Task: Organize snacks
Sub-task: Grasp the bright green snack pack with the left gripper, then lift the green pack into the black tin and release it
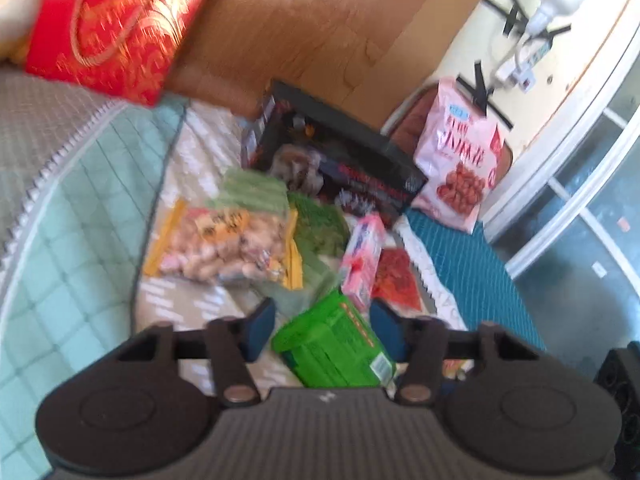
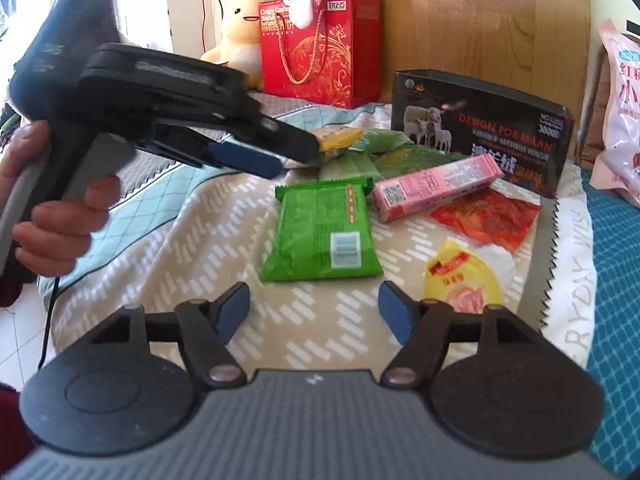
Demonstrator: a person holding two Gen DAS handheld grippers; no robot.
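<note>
Snacks lie on a patterned bed cover. A green packet (image 2: 322, 234) lies flat in the middle, also seen below my left gripper (image 1: 322, 330), which is open above it. A pink bar box (image 2: 436, 188) leans beside a red packet (image 2: 486, 216) and a yellow packet (image 2: 462, 280). A bag of peanuts (image 1: 226, 244) and green packets (image 1: 320, 226) lie further back. A black box (image 2: 480, 128) stands behind them. My right gripper (image 2: 314, 308) is open and empty, in front of the green packet. The left gripper's fingers (image 2: 244, 158) hover over the pile in the right wrist view.
A red gift bag (image 2: 320, 48) and plush toys (image 2: 240, 28) stand at the wooden headboard. A pink snack bag (image 1: 460, 156) leans at the right by the wall. A teal mat (image 2: 616, 280) lies at the right. The floor (image 2: 16, 328) shows at the left.
</note>
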